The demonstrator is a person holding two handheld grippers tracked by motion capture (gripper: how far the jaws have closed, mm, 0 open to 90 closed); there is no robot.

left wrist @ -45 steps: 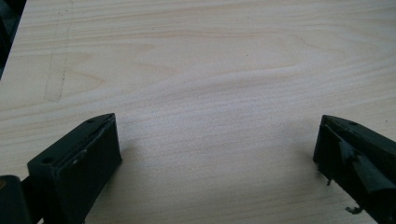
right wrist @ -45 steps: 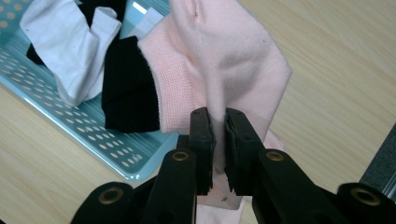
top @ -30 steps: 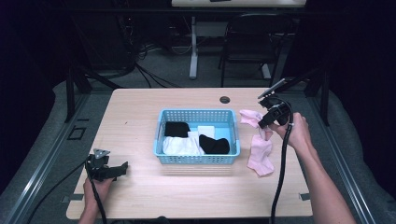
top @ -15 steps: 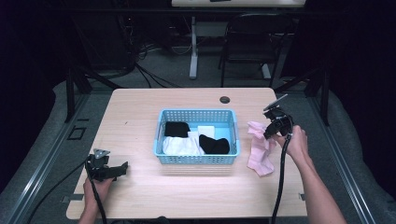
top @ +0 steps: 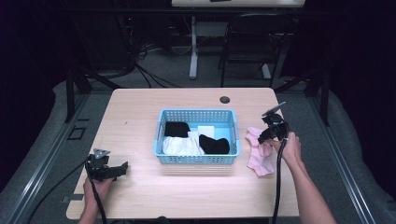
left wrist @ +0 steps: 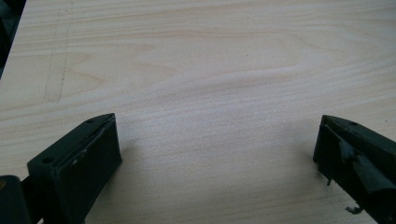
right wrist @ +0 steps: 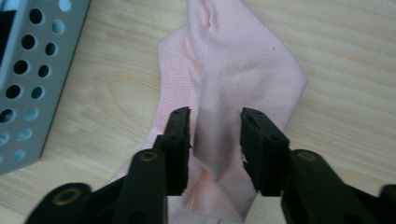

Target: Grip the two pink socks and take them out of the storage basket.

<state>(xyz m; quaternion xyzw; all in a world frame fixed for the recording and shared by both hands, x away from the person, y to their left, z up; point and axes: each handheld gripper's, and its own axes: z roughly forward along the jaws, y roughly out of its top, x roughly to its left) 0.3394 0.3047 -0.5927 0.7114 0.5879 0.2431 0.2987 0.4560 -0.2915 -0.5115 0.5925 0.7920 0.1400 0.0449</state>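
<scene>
Pink socks (top: 258,157) lie on the wooden table (top: 140,116) just right of the blue basket (top: 196,112). My right gripper (top: 262,138) hangs low over them, pointing down. In the right gripper view a pink sock (right wrist: 233,70) is spread flat, and a soft fold of it rises between the jaws of the right gripper (right wrist: 215,117). Those jaws have just been opening and stand apart, not pressing the cloth. My left gripper (top: 122,167) rests at the near left of the table. Its jaws (left wrist: 217,135) are spread wide over bare wood.
The basket holds black socks (top: 214,144) and white ones (top: 180,146). Its perforated wall (right wrist: 28,70) is close on the left in the right gripper view. A round cable hole (top: 224,99) sits at the table's far edge. A chair and desk legs stand beyond the table.
My right gripper came down from above the table with the pink sock hanging from it. The sock now lies on the table and the jaws have parted. The left gripper stayed put.
</scene>
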